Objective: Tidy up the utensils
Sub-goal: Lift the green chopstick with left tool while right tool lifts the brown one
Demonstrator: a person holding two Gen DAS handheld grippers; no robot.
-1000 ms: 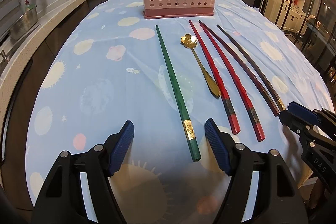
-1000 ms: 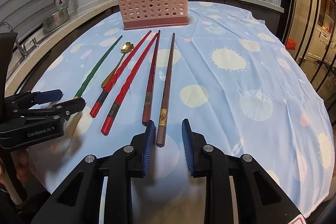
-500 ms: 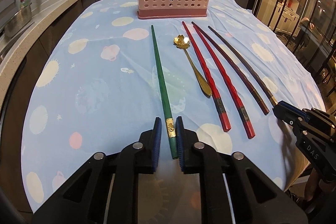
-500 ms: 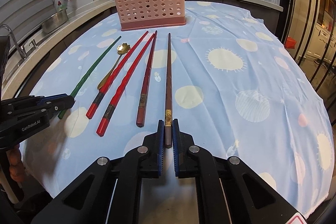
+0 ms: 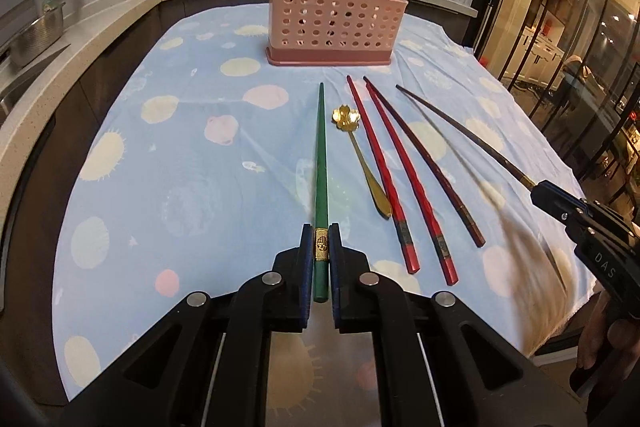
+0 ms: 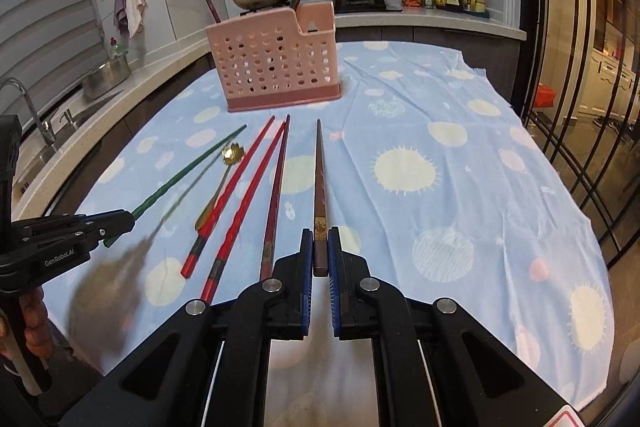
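A: What has the left tool (image 5: pixel 321 247) got?
B: It's clamped on the green chopstick (image 5: pixel 321 163) near its thick end, at the gold band.
A: And the right tool (image 6: pixel 320 251)?
B: Clamped on the brown chopstick (image 6: pixel 319 183), likewise by its gold band.
A: The rest?
B: Two red chopsticks (image 5: pixel 394 179), one dark one (image 5: pixel 430 163) and a gold spoon (image 5: pixel 362 155) lie side by side on the desk's blue cloth (image 5: pixel 180 167). The pink holder (image 5: pixel 332 19) stands beyond their tips.
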